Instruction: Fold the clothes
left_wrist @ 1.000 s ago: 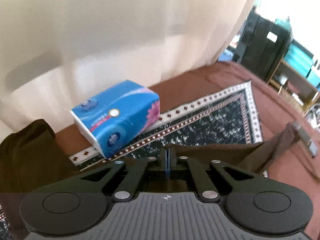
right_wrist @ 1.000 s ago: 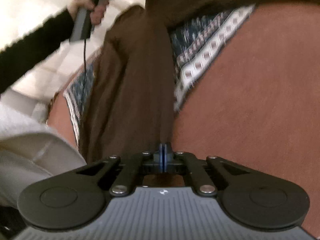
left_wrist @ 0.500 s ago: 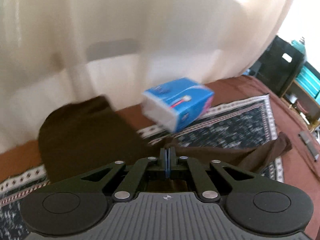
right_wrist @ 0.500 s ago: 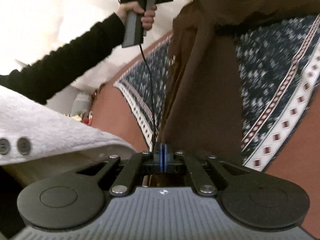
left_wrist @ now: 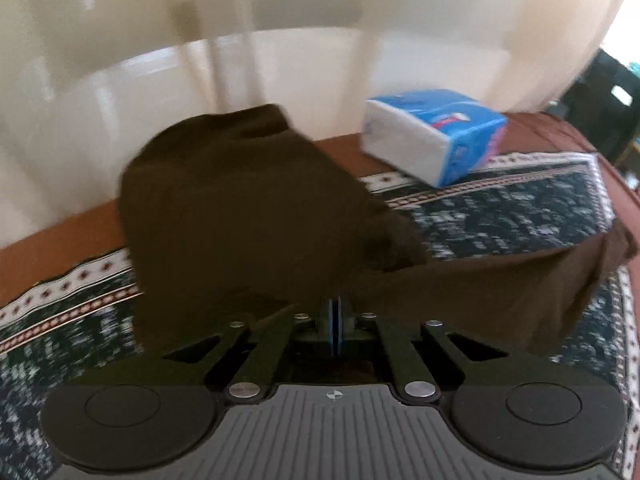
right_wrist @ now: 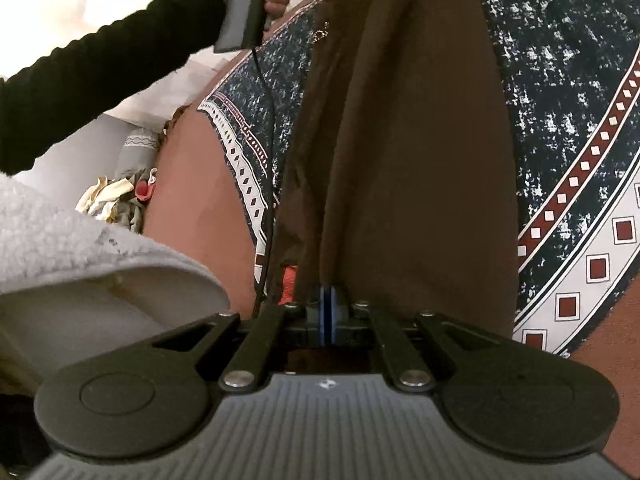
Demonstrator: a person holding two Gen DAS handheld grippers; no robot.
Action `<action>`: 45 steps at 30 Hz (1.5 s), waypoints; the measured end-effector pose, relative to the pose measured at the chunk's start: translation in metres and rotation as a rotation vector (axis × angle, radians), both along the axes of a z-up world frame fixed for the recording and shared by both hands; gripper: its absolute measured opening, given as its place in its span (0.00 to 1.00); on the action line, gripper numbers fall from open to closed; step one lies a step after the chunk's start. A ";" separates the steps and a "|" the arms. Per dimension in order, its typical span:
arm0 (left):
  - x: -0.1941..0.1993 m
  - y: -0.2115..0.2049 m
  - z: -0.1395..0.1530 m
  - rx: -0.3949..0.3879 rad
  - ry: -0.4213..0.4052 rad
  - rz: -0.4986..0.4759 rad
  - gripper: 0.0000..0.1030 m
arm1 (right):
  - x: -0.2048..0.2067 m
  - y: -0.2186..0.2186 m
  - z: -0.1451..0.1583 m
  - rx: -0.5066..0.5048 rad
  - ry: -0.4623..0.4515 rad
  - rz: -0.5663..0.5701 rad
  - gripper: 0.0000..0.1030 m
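Brown garment point(right_wrist: 400, 152), stretched above the patterned rug point(right_wrist: 568, 92) between two grippers, part draped on it. Left gripper point(left_wrist: 334, 320) and right gripper point(right_wrist: 326, 308) each have fingers pressed together, pinching a cloth edge. Risk: an uneven pull could slip the thin fabric from one pinch, or the swinging cloth could brush the tissue pack point(left_wrist: 436, 136) nearby. Rug lies on a reddish-brown cover point(right_wrist: 608, 364); pale curtain point(left_wrist: 320, 20) behind.

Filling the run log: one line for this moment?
fold clothes | left gripper shut on brown garment | right gripper shut on same | garment stretched over patterned cloth
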State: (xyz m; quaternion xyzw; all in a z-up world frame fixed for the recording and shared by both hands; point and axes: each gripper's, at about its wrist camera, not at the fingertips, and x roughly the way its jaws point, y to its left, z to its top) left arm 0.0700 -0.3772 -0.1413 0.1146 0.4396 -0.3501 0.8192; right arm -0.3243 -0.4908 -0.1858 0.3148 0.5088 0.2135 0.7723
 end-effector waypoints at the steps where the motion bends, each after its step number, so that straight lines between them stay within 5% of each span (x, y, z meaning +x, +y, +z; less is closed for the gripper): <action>1: 0.002 0.005 0.002 -0.002 -0.001 0.028 0.22 | -0.002 -0.002 0.004 0.001 -0.003 0.009 0.12; 5: -0.001 0.030 0.034 -0.068 -0.018 0.075 0.23 | -0.015 -0.015 0.028 -0.008 -0.026 0.035 0.24; 10: -0.061 0.037 0.071 -0.122 0.033 -0.141 0.23 | -0.037 -0.044 0.049 -0.052 -0.055 -0.037 0.24; 14: -0.125 0.031 0.054 -0.099 0.088 -0.281 0.26 | -0.034 -0.040 0.027 -0.066 -0.010 -0.046 0.24; 21: -0.145 0.029 -0.012 -0.007 0.146 -0.210 0.28 | -0.029 -0.028 -0.005 -0.042 0.045 -0.018 0.23; 25: -0.134 0.033 -0.002 -0.054 0.177 -0.165 0.29 | -0.023 -0.034 0.002 -0.037 0.034 -0.030 0.25; 28: -0.133 0.034 0.027 -0.090 0.091 -0.139 0.43 | -0.012 -0.053 0.027 -0.081 -0.038 -0.059 0.28; 33: -0.136 0.009 0.044 -0.094 -0.014 -0.128 0.53 | 0.040 -0.119 0.070 -0.361 -0.219 -0.202 0.52; 37: -0.142 -0.018 0.039 -0.047 -0.068 -0.114 0.64 | 0.097 -0.164 0.078 -0.570 -0.251 -0.293 0.55; 45: -0.133 -0.033 0.007 0.017 0.005 -0.041 0.63 | 0.170 -0.235 0.033 -0.610 -0.155 -0.321 0.56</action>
